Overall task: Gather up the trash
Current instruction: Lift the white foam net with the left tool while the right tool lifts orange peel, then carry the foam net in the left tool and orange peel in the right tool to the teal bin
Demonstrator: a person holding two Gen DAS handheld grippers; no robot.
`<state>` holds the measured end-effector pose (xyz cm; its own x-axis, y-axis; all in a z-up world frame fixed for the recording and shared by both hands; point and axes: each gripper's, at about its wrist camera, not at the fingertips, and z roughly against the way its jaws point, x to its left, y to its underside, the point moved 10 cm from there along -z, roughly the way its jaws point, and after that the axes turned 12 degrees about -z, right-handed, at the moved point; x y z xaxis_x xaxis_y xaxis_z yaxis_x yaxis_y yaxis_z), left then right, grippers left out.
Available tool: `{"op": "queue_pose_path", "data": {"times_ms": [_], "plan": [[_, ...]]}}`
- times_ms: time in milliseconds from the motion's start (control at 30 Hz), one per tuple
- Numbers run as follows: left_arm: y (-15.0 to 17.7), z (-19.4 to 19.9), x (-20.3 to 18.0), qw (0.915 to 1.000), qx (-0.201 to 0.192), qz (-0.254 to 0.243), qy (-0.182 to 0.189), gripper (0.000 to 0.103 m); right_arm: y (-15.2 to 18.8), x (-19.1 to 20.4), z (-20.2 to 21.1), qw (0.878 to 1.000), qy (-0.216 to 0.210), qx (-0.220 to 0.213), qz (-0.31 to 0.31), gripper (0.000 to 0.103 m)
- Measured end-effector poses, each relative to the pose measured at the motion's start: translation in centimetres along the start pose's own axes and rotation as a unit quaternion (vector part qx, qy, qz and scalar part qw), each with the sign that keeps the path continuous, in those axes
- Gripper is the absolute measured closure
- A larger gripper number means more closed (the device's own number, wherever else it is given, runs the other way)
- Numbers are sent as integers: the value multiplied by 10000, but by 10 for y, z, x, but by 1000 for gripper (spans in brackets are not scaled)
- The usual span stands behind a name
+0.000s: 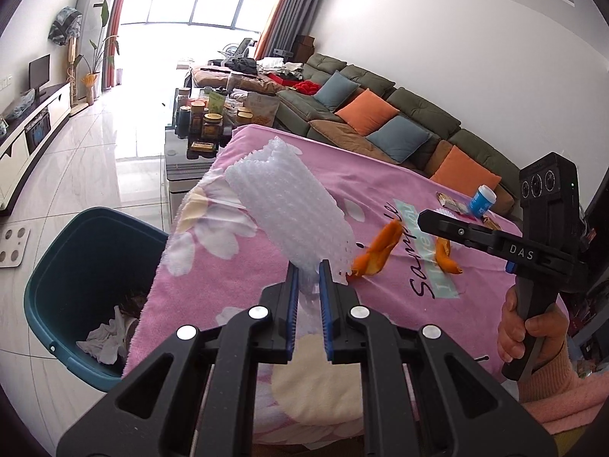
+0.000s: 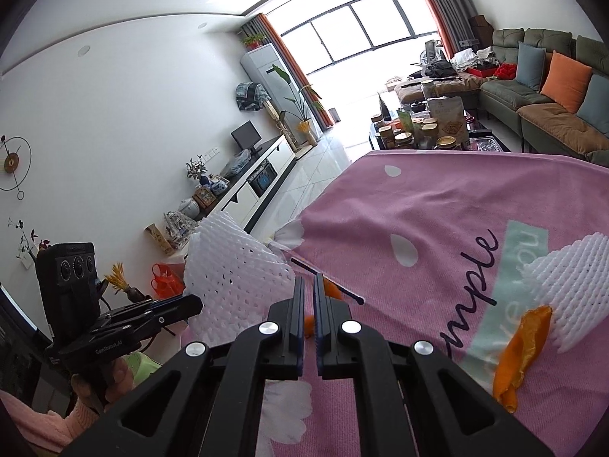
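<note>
Pinching a white foam fruit net (image 1: 289, 205) between its blue pads, the left gripper (image 1: 309, 266) holds it above the pink floral tablecloth (image 1: 380, 198), just right of a teal bin (image 1: 76, 262) holding crumpled paper; orange peel (image 1: 377, 251) lies near the right gripper (image 1: 422, 218); from the right wrist, the right gripper (image 2: 309, 278) is pressed together on an orange scrap (image 2: 309, 321); another peel (image 2: 521, 350) lies right, beside a second foam net (image 2: 571, 285).

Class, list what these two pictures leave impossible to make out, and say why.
- Left wrist view: most of the inside of the teal plastic bin, hidden by the hanging edge of the pink flowered cloth.
- Right wrist view: whether the right gripper pinches the orange peel scrap; its own fingers cover the spot.
- Left wrist view: the label on the small blue-and-white container, too small to read.
</note>
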<state>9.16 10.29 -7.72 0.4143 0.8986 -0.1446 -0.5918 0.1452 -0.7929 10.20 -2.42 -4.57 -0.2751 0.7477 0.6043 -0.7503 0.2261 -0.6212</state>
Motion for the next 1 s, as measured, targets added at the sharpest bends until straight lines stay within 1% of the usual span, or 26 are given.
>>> {"op": "queue_pose_path", "data": {"times_ms": [133,200,300,333,367,400,467,533,633,667,700,800,867,1000], "plan": [[4,13,14,9999,-29,89,-118,92,0,8,-8,9999,-26,64,83,99],[4,16,16,9998,-44,126,-152,92,-1,6,-9,9999,129,13,109,99],[6,20,24,9997,-44,165,-178,92,-3,-9,-9,9991,426,-62,50,94],[8,21,27,9997,-36,179,-190,92,-3,-16,-10,9985,543,-33,-31,90],[7,19,29,9996,-27,197,-191,92,-2,-24,-12,9980,623,-4,-109,76],[7,19,31,9996,-19,216,-195,92,-1,-30,-14,9977,662,39,-170,69],[7,16,30,9995,-10,250,-198,92,4,-39,-23,9966,757,187,-262,67],[5,12,28,9994,-3,273,-207,92,9,-44,-34,9959,714,380,-394,67],[5,9,28,9993,8,302,-235,92,16,-49,-52,9940,778,607,-472,68],[5,9,27,9992,6,315,-245,92,18,-48,-56,9937,748,673,-500,69],[5,9,27,9991,3,326,-258,92,19,-48,-59,9933,759,701,-508,77],[7,11,31,9988,-3,379,-310,92,19,-44,-58,9939,708,695,-474,89],[9,12,35,9985,-13,413,-348,92,18,-39,-55,9948,688,633,-403,91],[12,18,41,9980,-40,460,-435,92,12,-24,-48,9969,507,504,-315,92]]}}
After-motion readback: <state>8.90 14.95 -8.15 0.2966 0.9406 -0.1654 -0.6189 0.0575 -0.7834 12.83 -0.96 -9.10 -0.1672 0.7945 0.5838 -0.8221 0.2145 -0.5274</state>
